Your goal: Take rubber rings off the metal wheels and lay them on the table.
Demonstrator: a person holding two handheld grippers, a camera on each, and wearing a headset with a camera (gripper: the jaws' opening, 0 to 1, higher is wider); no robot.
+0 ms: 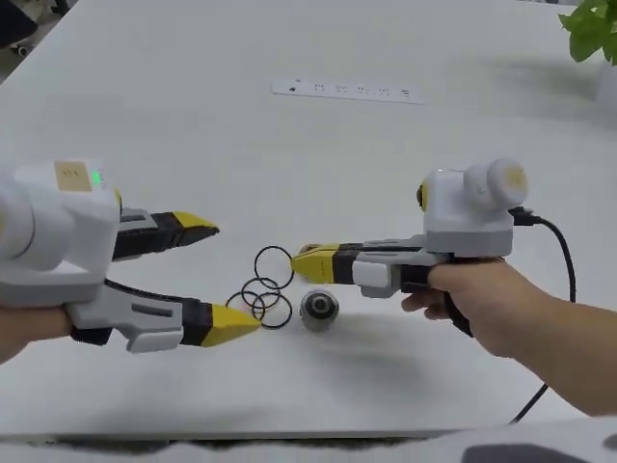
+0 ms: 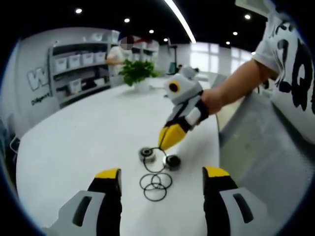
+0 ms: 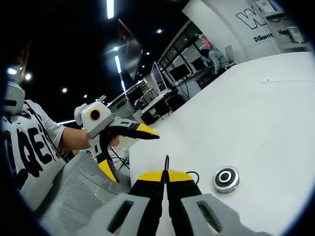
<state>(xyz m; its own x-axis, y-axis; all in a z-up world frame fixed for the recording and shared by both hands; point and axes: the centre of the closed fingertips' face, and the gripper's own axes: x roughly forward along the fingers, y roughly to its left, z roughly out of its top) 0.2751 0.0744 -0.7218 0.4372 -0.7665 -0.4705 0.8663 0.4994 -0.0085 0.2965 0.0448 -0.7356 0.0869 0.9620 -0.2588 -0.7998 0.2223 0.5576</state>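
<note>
My right gripper is shut on a thin black rubber ring, held just above the white table; in its own view the ring shows edge-on between the closed jaws. Several loose rings lie overlapping on the table below it. A metal wheel sits beside them, and the left gripper view shows two wheels. My left gripper stands open, empty, left of the ring pile.
A white power strip lies far back on the table. A green plant stands at the far right corner. A black cable trails from the right gripper. The table's near edge runs close below the grippers.
</note>
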